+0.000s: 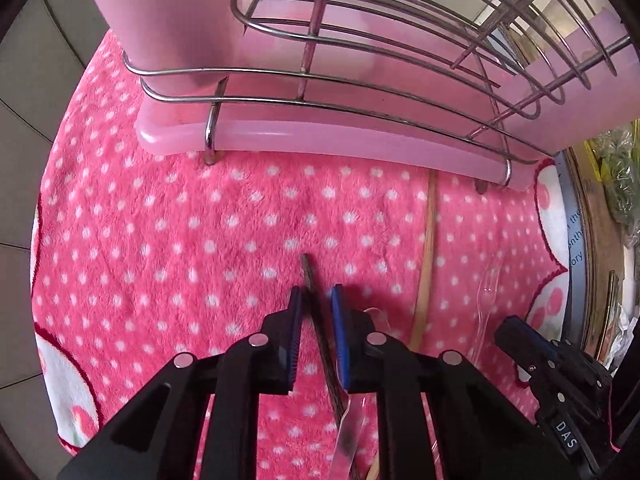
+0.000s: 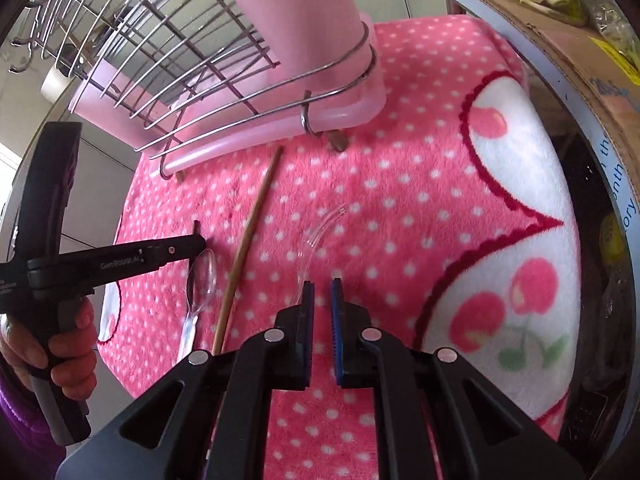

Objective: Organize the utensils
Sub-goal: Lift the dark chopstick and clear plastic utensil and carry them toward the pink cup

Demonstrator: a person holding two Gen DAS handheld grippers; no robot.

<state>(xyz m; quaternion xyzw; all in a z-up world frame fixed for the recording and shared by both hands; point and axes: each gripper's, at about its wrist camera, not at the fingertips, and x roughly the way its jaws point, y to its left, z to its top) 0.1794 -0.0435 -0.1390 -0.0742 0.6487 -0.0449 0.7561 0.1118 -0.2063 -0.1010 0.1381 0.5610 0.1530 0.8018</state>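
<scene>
While the dark chopstick (image 1: 320, 340) is straddled, not clamped, by the part-open left gripper (image 1: 316, 300) — the right gripper (image 2: 322, 292) empty, ajar — it may be nudged aside as the fingers close.

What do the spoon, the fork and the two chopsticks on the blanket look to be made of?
Spoon and fork: clear glossy plastic, apparently; the dots show through. Light chopstick: probably matte bamboo or wood, tan. Dark chopstick between the left hand-held gripper fingers: dark, textured, material unclear.

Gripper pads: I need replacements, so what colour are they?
Blue, ridged pads on black fingers of the right gripper; the right wrist view shows them best.
</scene>
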